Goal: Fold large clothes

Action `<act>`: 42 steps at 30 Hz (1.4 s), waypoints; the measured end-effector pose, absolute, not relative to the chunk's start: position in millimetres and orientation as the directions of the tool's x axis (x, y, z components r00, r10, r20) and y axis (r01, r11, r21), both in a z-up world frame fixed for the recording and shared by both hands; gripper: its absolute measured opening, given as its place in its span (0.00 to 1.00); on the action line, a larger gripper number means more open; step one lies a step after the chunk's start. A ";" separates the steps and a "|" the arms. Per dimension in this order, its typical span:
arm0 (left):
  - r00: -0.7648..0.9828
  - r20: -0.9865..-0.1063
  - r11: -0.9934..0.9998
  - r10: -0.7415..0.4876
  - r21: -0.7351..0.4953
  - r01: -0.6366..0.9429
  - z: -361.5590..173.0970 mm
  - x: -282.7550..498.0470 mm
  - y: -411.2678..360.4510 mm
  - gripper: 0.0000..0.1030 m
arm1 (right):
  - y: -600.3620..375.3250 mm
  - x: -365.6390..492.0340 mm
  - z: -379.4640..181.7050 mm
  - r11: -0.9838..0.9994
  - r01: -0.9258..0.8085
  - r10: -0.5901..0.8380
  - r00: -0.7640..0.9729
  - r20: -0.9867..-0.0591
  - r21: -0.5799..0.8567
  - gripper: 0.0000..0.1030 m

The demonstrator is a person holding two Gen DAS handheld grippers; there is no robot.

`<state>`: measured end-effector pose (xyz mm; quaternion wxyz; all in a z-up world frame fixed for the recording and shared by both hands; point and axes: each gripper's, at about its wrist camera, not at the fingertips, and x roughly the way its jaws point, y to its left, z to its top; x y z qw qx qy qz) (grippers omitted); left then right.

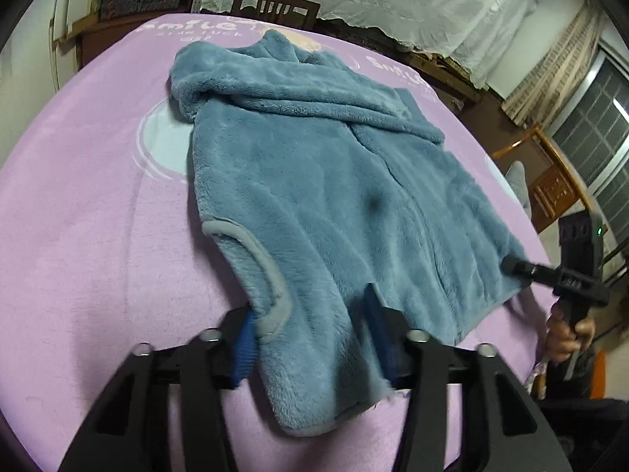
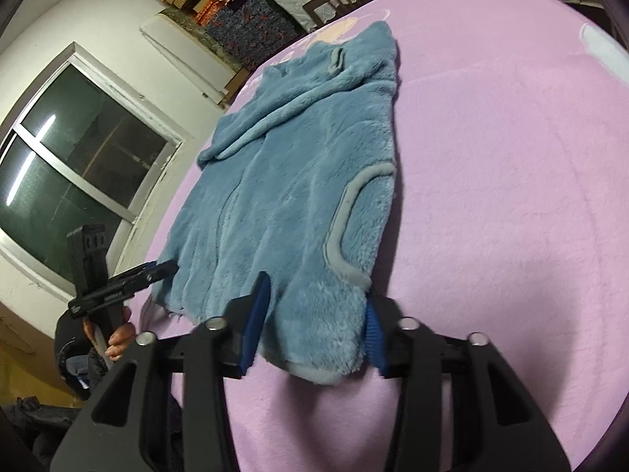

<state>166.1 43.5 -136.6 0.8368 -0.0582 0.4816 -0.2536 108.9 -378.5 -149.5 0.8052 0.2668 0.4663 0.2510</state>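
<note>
A blue fleece hooded jacket (image 1: 314,181) lies spread on a lilac blanket (image 1: 98,236), hood at the far end and one sleeve folded across the chest. In the left wrist view my left gripper (image 1: 310,303) has its blue pads pressed on the near hem corner, beside a grey-trimmed pocket (image 1: 271,275). In the right wrist view my right gripper (image 2: 314,295) is shut on the other hem corner of the jacket (image 2: 283,181), the fleece bunched between its pads. Each view shows the other gripper at the far hem corner: right gripper (image 1: 519,267), left gripper (image 2: 165,267).
The blanket (image 2: 511,196) covers a bed or table with printed lettering at the far end. A wooden chair back (image 1: 275,6) stands beyond it. Windows (image 2: 78,157) and a wooden frame (image 1: 550,181) flank the sides. A person's hand (image 1: 570,334) holds the right gripper's handle.
</note>
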 end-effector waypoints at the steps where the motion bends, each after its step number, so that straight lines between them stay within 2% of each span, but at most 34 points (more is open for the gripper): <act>1: 0.410 -0.777 0.867 -0.478 -0.341 0.364 -137.5 167.6 43.4 0.35 | -376.6 109.0 -151.2 0.730 -0.155 0.655 0.435 -0.618 0.666 0.28; 5: 0.416 -0.774 0.869 -0.477 -0.343 0.357 -138.4 169.8 44.8 0.23 | -373.1 107.1 -153.2 0.729 -0.157 0.657 0.434 -0.617 0.666 0.25; 10: 0.452 -0.769 0.883 -0.452 -0.313 0.349 -135.7 163.9 45.1 0.15 | -375.2 105.8 -154.7 0.720 -0.149 0.664 0.430 -0.612 0.677 0.23; 15: 0.489 -0.744 0.883 -0.455 -0.307 0.354 -120.1 160.9 46.7 0.15 | -378.7 106.4 -155.0 0.703 -0.138 0.676 0.432 -0.597 0.697 0.20; 27: 0.556 -0.702 0.891 -0.445 -0.281 0.358 -64.5 190.2 46.7 0.15 | -396.0 130.5 -112.5 0.592 -0.187 0.760 0.453 -0.466 0.784 0.19; 34: 0.605 -0.675 0.903 -0.422 -0.256 0.344 -28.3 227.3 46.1 0.15 | -391.1 183.5 -59.0 0.608 -0.254 0.752 0.488 -0.443 0.752 0.19; 42: 0.592 -0.715 0.928 -0.372 -0.263 0.265 -21.9 298.0 52.5 0.15 | -387.5 271.6 -37.7 0.620 -0.225 0.729 0.517 -0.448 0.751 0.19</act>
